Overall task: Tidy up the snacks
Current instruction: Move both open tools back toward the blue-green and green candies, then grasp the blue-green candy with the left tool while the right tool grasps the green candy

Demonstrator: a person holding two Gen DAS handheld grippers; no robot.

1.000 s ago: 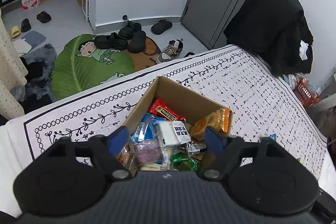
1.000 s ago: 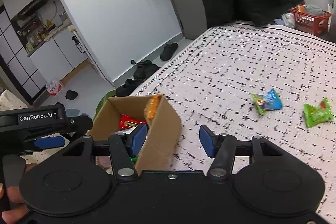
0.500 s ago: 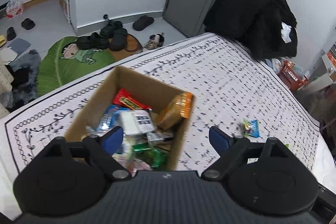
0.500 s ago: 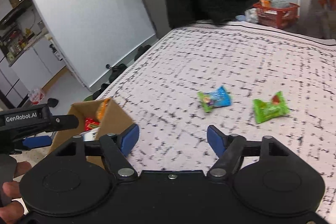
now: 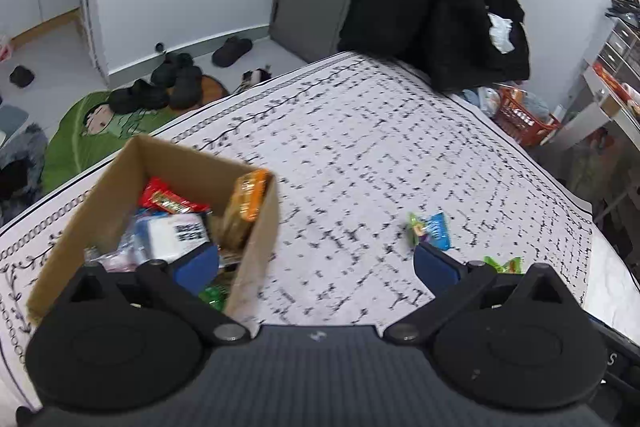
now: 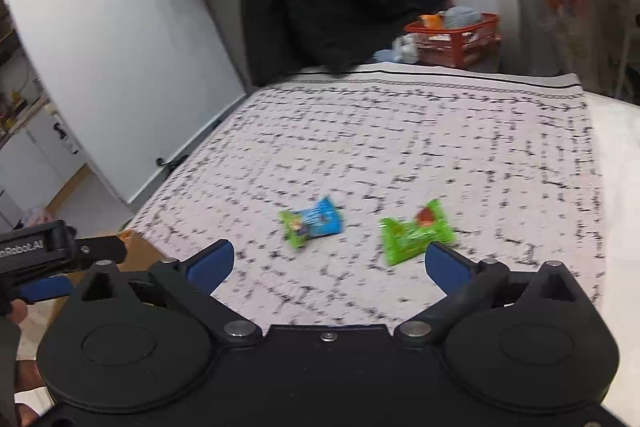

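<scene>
My right gripper [image 6: 329, 261] is opening its jaws, nothing between them; the blue-green packet [image 6: 312, 223] sits just ahead, the green one [image 6: 416, 237] by the right fingertip. The left gripper [image 5: 316, 265] is opening too, empty. Light, crinkly, slippery-looking; I'd pinch the middle.

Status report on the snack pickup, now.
Left tongs and right tongs opening, nothing between them. Blue packet and green packet loose on cloth; box part-filled. Nothing in the way.

L gripper [image 5: 316, 263] opening, nothing btwn fingers; snack-filled box [image 5: 256, 255] left, blue packet [image 5: 434, 229] ahead.
</scene>
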